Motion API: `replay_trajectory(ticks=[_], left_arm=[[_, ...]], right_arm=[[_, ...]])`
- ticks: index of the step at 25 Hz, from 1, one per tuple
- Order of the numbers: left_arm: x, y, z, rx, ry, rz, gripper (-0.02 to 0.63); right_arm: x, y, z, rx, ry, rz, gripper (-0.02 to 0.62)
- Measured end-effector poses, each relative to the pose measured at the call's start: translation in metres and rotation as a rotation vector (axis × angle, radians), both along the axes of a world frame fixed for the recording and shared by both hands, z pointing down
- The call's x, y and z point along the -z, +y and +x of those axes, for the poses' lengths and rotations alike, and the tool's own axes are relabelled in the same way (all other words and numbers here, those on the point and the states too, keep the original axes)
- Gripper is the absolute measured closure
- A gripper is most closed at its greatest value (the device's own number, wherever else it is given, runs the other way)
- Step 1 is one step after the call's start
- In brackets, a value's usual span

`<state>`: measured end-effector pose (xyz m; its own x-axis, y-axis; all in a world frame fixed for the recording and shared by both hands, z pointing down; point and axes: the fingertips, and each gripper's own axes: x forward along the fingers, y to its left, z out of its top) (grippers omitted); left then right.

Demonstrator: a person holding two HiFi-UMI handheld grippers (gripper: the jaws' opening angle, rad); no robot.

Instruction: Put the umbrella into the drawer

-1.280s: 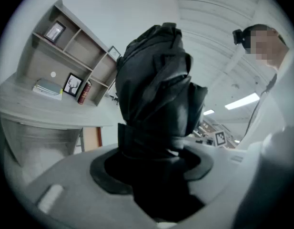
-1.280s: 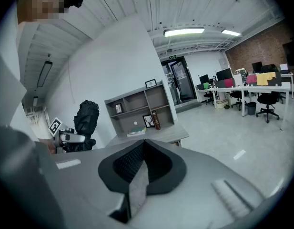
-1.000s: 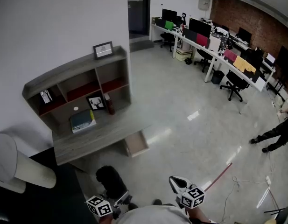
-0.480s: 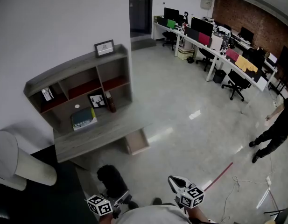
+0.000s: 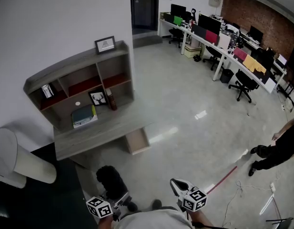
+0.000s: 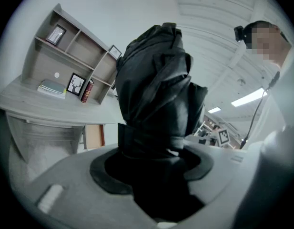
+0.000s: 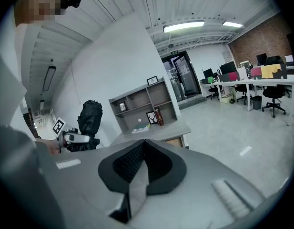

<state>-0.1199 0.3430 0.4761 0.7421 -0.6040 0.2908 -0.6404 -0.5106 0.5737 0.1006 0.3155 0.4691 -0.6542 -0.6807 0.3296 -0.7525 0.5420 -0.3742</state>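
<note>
The left tool (image 5: 119, 203) is closed on a folded black umbrella (image 6: 156, 94). Its jaws stand fairly wide because the bundle of fabric fills the gap between them, and the umbrella rises upright above the jaws. The right tool (image 7: 139, 168) has its jaws brought together with nothing between them, and it is just to the side of the left tool, near the person's body.

The step in hand is the carrying. The umbrella is already taken, but it is not yet near its place. The drawer (image 5: 137, 140) is pulled out under the grey tabletop (image 5: 96, 132). It lies ahead of the left tool, lower than it and well apart from it. It seems to be open enough, though at this distance I cannot tell what is inside.

Next, I think, the left tool must go forward across the floor and come down to the drawer. It must then turn the umbrella to lie along the drawer before the jaws open. The right tool is free to steady the drawer if it is needed.
</note>
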Motion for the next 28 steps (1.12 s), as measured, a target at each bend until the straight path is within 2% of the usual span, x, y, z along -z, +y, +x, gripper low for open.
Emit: replay_trajectory(ticks=[9, 16, 28], left_arm=[[-0.006, -0.010, 0.045, 0.019, -0.009, -0.002, 0.347], [-0.009, -0.015, 0.075, 0.022, 0.019, -0.006, 0.347], [-0.027, -0.044, 0.070, 0.025, 0.024, -0.037, 0.347]], right_arm=[[-0.011, -0.017, 0.048, 0.021, -0.001, -0.013, 0.591], [-0.017, -0.022, 0.066, 0.044, 0.003, -0.020, 0.591], [-0.029, -0.052, 0.062, 0.040, 0.006, -0.047, 0.591]])
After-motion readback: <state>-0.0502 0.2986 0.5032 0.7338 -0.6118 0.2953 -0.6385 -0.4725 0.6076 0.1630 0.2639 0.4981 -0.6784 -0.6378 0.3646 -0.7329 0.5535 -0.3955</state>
